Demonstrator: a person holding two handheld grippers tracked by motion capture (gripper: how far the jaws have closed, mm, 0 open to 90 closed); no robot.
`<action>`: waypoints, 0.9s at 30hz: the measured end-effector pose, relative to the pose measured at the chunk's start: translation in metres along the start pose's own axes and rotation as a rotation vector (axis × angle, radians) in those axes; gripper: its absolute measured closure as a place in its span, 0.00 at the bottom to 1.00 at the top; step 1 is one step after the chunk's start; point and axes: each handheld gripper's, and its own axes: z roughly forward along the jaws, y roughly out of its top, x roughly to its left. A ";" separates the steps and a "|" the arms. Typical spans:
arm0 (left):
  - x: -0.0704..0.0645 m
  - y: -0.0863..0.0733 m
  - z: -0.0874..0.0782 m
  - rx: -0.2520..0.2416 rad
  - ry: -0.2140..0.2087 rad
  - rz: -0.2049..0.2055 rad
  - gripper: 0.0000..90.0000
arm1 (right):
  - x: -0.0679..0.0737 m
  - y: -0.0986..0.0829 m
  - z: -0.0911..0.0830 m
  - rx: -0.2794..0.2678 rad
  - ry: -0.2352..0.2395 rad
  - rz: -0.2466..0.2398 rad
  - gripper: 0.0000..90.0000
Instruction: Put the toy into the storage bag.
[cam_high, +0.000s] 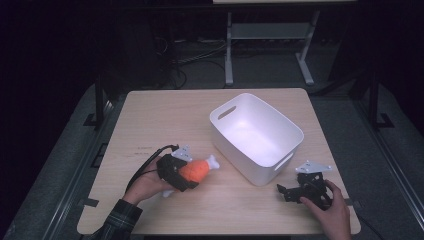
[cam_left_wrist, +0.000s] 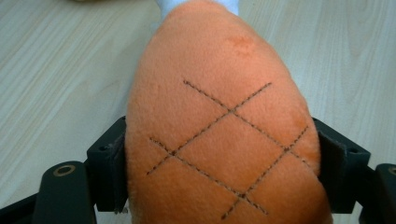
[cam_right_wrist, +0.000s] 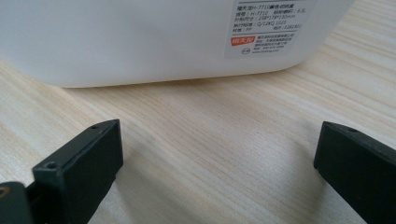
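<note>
The white plastic bin (cam_high: 256, 136) stands on the wooden table (cam_high: 165, 115), turned at an angle, with a slot handle cut into its far-left wall and another in its near-right wall. To the left of the bin, close beside its near-left wall but not touching it, lies an orange plush drumstick (cam_high: 195, 170) with a white bone end that points toward the bin. The left gripper (cam_high: 186, 176) has its jaws pressed against both flanks of the drumstick; in the left gripper view the orange plush (cam_left_wrist: 219, 140), stitched with a dark crosshatch, bulges up between the two black jaws, which squeeze it from either side, and its white tip sits at the top edge over the pale wood. The person's left hand (cam_high: 147, 186), in a plaid sleeve, grips that tool from the side away from the bin. The right gripper (cam_high: 286, 191) rests low over the table just in front of the bin's near-right corner, held by the right hand (cam_high: 332, 212). Its jaws stand wide apart with nothing between them, and in the right gripper view they frame bare wood, with the bin's white wall (cam_right_wrist: 140, 42) and its printed label (cam_right_wrist: 268, 25) close ahead.
</note>
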 end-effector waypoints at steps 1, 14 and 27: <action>0.000 0.000 0.000 0.000 -0.002 0.000 0.23 | 0.000 0.000 0.000 0.000 0.000 0.000 0.01; 0.003 0.002 -0.015 0.002 -0.012 0.031 0.23 | 0.000 0.000 0.000 0.000 0.000 0.000 0.01; 0.005 0.013 -0.030 -0.007 -0.027 0.058 0.23 | 0.000 0.000 0.000 0.000 0.000 0.000 0.01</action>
